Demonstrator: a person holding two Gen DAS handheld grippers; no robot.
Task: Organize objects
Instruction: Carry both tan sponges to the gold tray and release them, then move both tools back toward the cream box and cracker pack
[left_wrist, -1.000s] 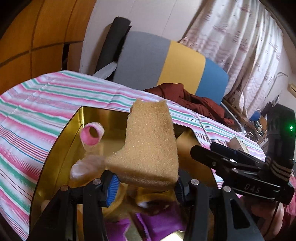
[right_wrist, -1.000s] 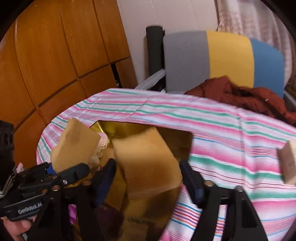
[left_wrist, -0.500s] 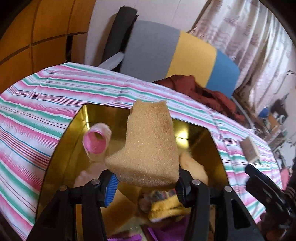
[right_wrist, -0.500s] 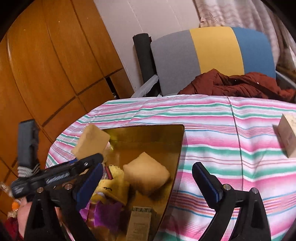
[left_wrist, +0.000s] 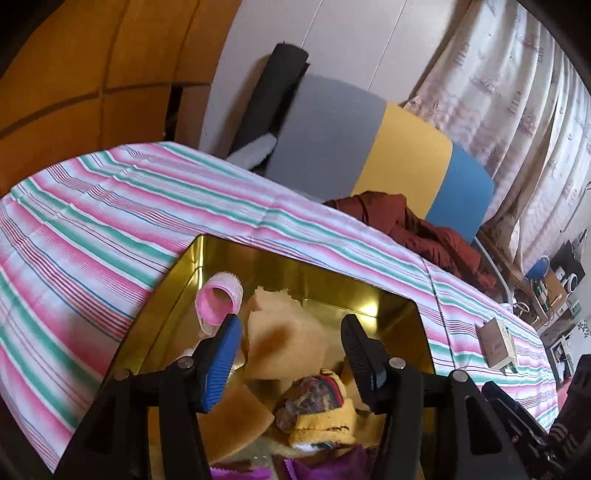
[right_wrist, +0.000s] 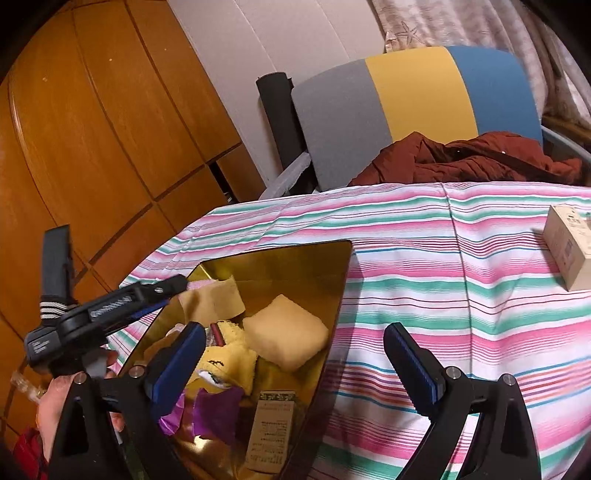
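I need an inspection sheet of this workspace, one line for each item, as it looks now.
Surface: table under a striped cloth.
Job's things: gold tin holds two sponge pieces, pink hair roller, yellow knit item, purple cloth, label card.
Clutter: small cardboard box on the cloth, outside the tin.
Grippers: left gripper opening above a blurred sponge, pads not pressing it; right gripper open, nothing held.
Cables: nothing seen on the table.
Surroundings: wooden panels, colour-block chair, red garment, curtain.
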